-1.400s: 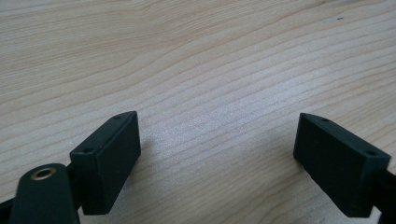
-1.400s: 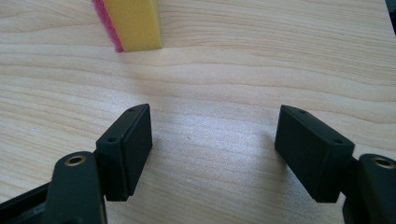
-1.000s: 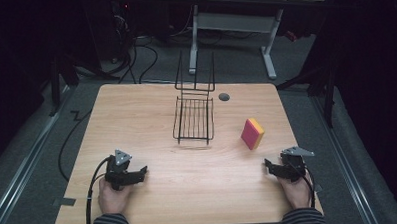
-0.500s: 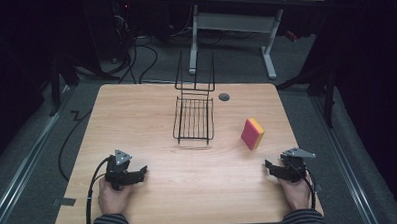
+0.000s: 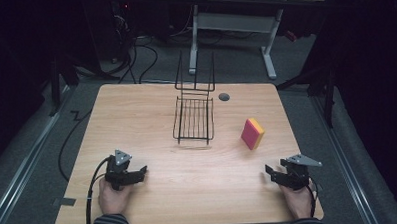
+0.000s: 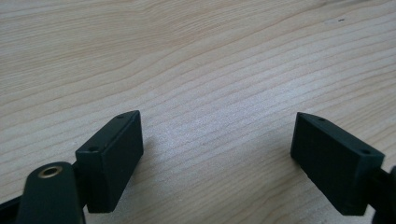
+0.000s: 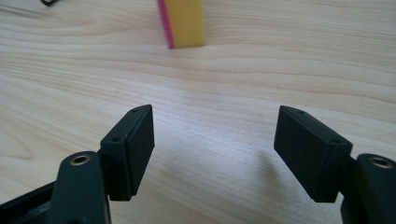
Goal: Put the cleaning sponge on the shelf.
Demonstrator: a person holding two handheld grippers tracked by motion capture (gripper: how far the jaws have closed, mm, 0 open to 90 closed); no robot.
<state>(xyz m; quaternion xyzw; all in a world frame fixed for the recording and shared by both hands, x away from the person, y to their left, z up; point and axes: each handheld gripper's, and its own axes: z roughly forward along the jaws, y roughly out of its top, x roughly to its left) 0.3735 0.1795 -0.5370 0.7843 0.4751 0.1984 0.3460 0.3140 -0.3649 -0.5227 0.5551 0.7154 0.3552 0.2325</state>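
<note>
A pink and yellow sponge stands on edge on the right half of the wooden table; its lower end shows at the top of the right gripper view as the sponge. A black wire rack sits at the table's middle back. My left gripper rests near the front left, open, with bare wood between its jaws. My right gripper rests near the front right, open and holding nothing, a short way in front of the sponge.
A round grey grommet is set in the table behind the rack. Cables trail from both grippers over the front edge. Desk legs and cables stand on the dark floor beyond the table.
</note>
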